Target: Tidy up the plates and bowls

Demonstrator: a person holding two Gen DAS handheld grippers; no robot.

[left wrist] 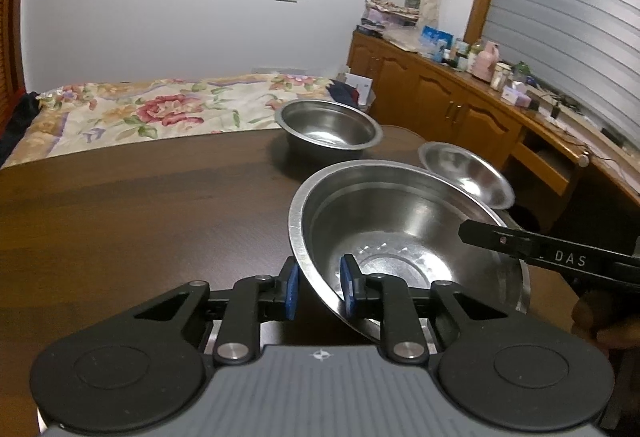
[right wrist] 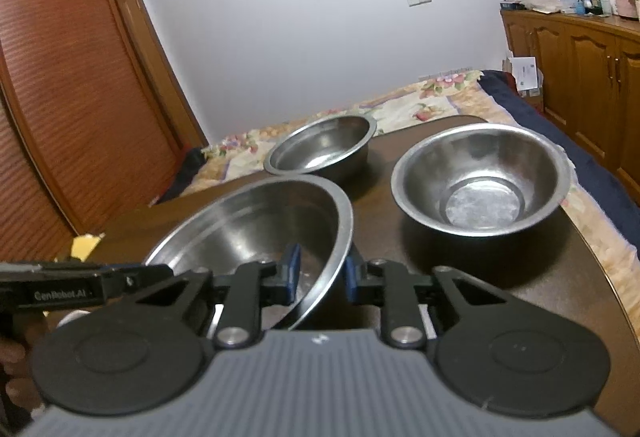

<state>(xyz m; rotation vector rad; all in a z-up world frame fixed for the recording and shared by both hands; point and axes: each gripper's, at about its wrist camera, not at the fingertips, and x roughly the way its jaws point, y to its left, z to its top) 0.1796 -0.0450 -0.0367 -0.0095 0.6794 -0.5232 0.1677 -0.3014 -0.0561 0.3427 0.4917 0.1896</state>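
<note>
I'm holding the big bowl [left wrist: 404, 237] by its rim from two sides, near the front of the table [left wrist: 140, 205]; it's tilting, with its far edge dipping, so I judge it is partly off the wood, though the contact underneath is hidden from me. My left gripper [left wrist: 319, 287] is pinching the near-left rim, one blue pad inside the wall and one outside; my right gripper [right wrist: 320, 279] is straddling the opposite rim the same way, its pads looking pressed on the metal, though the outer pad's contact is partly hidden by the rim.

Beyond it two smaller steel bowls are sitting upright on the table: the far bowl [right wrist: 320, 149] toward the back edge, and the right bowl [right wrist: 480, 181] just beside the big one, apart from it in the right wrist view.

I'm judging the step in hand to be lifting the big bowl so the set can be nested; to do it well I'm wanting both grips equally firm, since thin polished rims slip easily; I'm planning to level it before travelling, raising both hands together so neither pad twists off; I'm also minding the right bowl's rim, which is close enough to be clipped.

Behind the table the bed [left wrist: 160, 105] is lying, with cabinets [left wrist: 460, 105] to the right.
</note>
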